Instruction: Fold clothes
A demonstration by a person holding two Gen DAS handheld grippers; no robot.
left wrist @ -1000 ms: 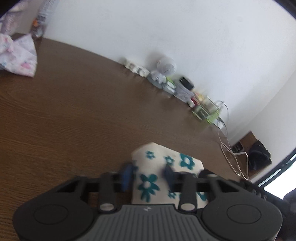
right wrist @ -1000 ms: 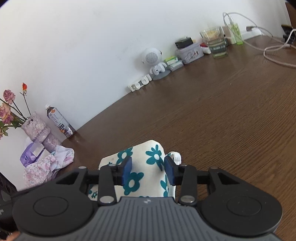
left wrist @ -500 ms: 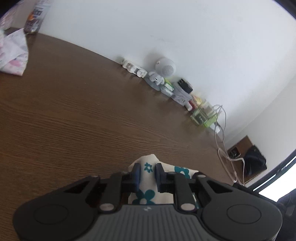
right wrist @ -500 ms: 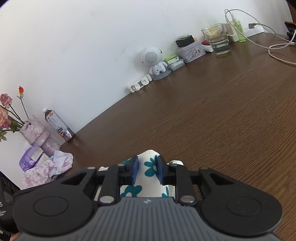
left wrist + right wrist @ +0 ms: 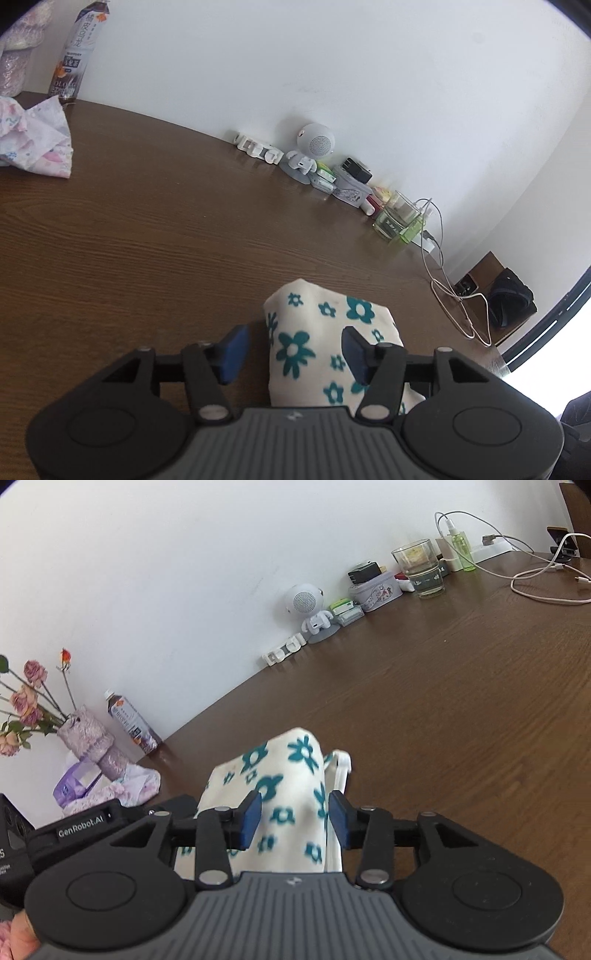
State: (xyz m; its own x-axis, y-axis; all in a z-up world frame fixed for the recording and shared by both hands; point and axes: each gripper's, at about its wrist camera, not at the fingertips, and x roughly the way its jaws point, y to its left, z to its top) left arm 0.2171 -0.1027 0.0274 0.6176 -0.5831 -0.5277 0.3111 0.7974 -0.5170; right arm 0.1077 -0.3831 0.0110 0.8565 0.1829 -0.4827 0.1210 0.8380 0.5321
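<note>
A folded cream cloth with teal flowers lies on the brown table. My left gripper is open around its near end; the cloth sits closer to the right blue pad than to the left one. In the right wrist view the same cloth runs between the spread fingers of my right gripper, which is open, with neither pad pressing it. A white strap end sticks out at the cloth's right side. The left gripper's black body shows at the left.
A crumpled pink floral garment lies at the far left beside a drink bottle and a vase of roses. Along the wall stand a white robot speaker, a tin, a glass and charging cables.
Half a second ago both grippers were shut on the flowered cloth. Both have since opened and let it go, and the cloth now rests on the table.
</note>
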